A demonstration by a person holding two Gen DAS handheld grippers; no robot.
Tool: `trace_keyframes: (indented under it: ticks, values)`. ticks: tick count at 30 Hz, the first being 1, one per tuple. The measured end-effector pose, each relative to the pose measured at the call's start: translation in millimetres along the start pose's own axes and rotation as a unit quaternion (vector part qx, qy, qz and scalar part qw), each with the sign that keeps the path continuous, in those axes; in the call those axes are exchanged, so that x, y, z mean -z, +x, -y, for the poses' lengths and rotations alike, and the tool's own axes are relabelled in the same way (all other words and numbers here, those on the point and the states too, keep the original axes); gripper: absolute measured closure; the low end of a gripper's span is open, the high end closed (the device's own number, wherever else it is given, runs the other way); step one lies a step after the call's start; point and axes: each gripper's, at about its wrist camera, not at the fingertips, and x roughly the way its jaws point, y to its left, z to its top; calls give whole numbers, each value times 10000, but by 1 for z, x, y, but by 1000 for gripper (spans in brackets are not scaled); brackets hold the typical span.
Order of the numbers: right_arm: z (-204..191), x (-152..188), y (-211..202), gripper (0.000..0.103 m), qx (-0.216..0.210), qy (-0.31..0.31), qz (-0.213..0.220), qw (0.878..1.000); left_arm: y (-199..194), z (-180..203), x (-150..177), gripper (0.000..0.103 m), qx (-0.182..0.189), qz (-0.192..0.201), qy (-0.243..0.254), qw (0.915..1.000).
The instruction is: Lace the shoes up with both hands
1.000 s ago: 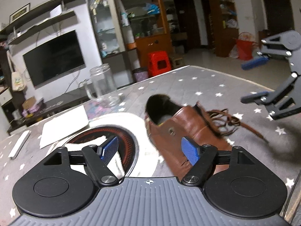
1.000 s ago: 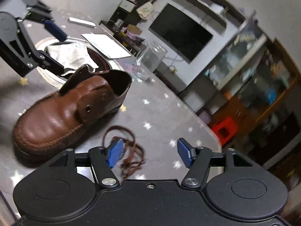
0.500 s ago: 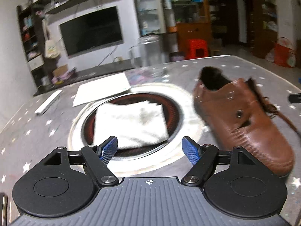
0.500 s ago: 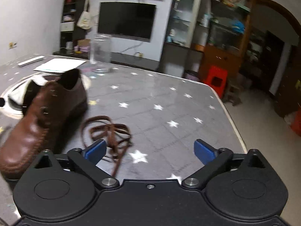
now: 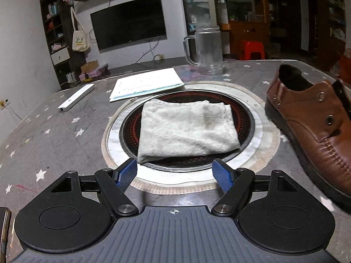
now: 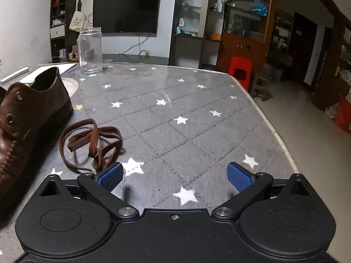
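Note:
A brown leather shoe (image 5: pixel 311 118) lies on the star-patterned table at the right of the left wrist view, its metal eyelets bare of any lace. The same shoe (image 6: pixel 26 114) fills the left edge of the right wrist view. A loose brown shoelace (image 6: pixel 92 140) lies tangled on the table just right of the shoe and just beyond the right gripper's left fingertip. My left gripper (image 5: pixel 174 174) stands open over the near rim of the round hob, with the shoe off to its right. My right gripper (image 6: pixel 174 176) is open wide and holds nothing.
A folded white cloth (image 5: pixel 186 129) lies on the round hob (image 5: pixel 248 118) set in the table. Behind it are a white paper sheet (image 5: pixel 147 85), a white bar (image 5: pixel 75 97) and a glass jar mug (image 5: pixel 207 50). The table's right edge (image 6: pixel 276 131) drops to the floor.
Both grippers have swung from tilted views to level ones and pulled back to the near side. The left one turned left, away from the shoe; the right one opened wider.

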Motion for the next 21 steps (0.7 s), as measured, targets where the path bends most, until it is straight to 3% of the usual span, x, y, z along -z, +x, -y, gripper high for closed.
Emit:
trace_keyframes:
  ticks: [9, 21]
  values:
    - [2, 7, 7, 1, -46, 75, -133, 9999, 14, -9, 1, 27, -4, -113, 137, 9998]
    - [9, 7, 10, 0, -238, 342, -263, 9988, 30, -19, 4, 25, 124, -202, -47, 9997]
